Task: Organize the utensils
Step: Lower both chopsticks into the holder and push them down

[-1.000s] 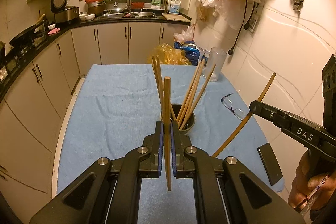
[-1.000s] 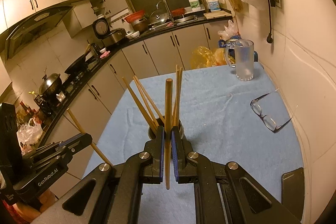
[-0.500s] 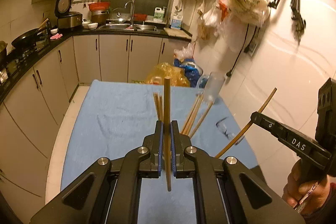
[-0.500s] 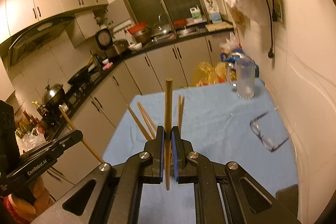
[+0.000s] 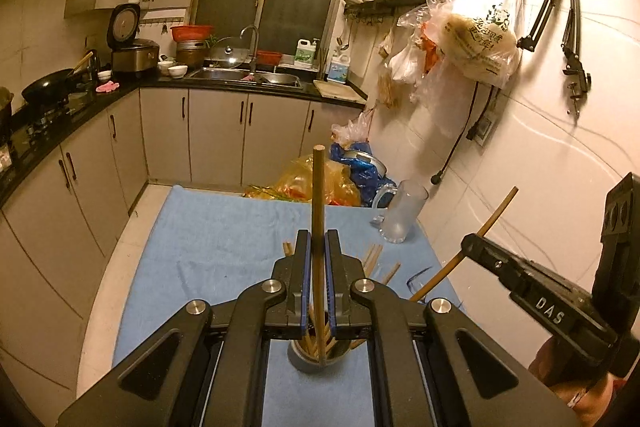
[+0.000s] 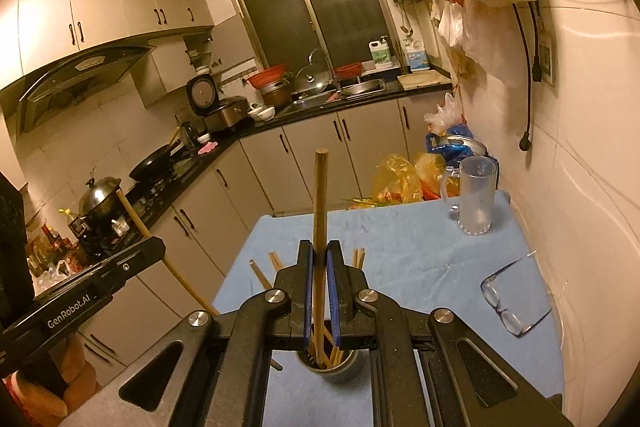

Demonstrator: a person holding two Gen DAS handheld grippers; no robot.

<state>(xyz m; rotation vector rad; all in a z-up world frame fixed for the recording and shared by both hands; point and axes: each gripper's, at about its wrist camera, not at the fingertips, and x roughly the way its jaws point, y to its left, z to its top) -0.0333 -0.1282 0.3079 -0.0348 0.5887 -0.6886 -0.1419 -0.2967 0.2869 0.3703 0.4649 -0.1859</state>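
Wooden chopstick (image 5: 318,219) clamped upright in shut left gripper (image 5: 318,259); another chopstick (image 6: 320,227) pinched likewise by right gripper (image 6: 321,263), both above metal holder (image 6: 338,367) on blue cloth (image 6: 420,251).

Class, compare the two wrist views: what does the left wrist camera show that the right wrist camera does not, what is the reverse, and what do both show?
Only the left wrist view shows the black clamp arm hanging from the wall hooks.

Only the right wrist view shows the lidded pot on the stove and the whole eyeglasses.

Both show the chopstick cup, the glass mug, the blue cloth, and a gripper shut on one chopstick.
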